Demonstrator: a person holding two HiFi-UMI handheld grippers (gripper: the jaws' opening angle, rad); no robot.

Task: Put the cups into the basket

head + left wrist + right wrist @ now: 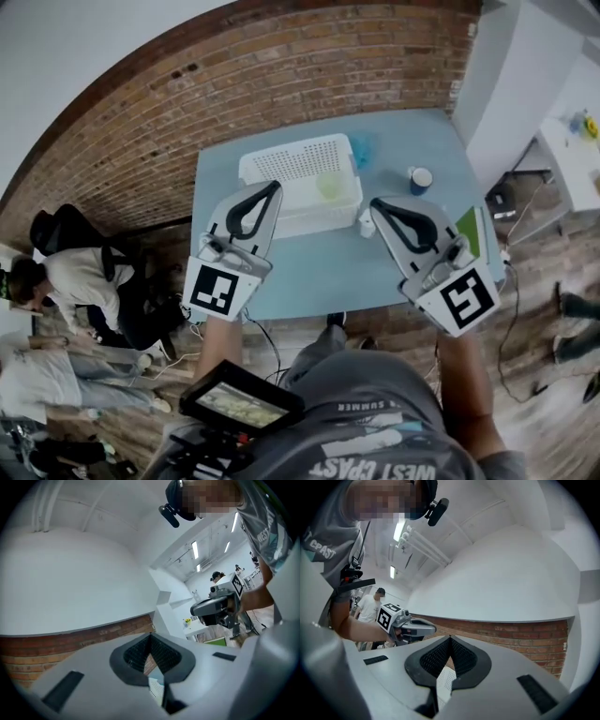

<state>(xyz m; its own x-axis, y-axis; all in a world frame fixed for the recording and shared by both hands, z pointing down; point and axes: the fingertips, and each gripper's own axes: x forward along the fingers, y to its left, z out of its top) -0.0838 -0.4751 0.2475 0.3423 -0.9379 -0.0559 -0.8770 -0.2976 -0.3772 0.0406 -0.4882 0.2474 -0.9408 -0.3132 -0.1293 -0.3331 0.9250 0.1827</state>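
Note:
A white perforated basket (281,161) stands at the middle of the blue table (319,267), with a pale green cup (329,185) inside it. A translucent teal cup (362,150) sits just right of the basket's far corner. A dark blue cup (420,179) stands further right, and a small white cup (367,223) is by the basket's near right corner. My left gripper (273,187) hovers above the basket's near edge, shut and empty. My right gripper (377,203) hangs beside the white cup, also shut on nothing. Each gripper view shows its tips (150,637) (450,640) meeting.
A brick wall (281,66) runs behind the table. A green flat item (472,232) lies at the table's right edge. White furniture (525,84) stands to the right. People sit on the floor at the left (75,281). Cables trail under the table's front.

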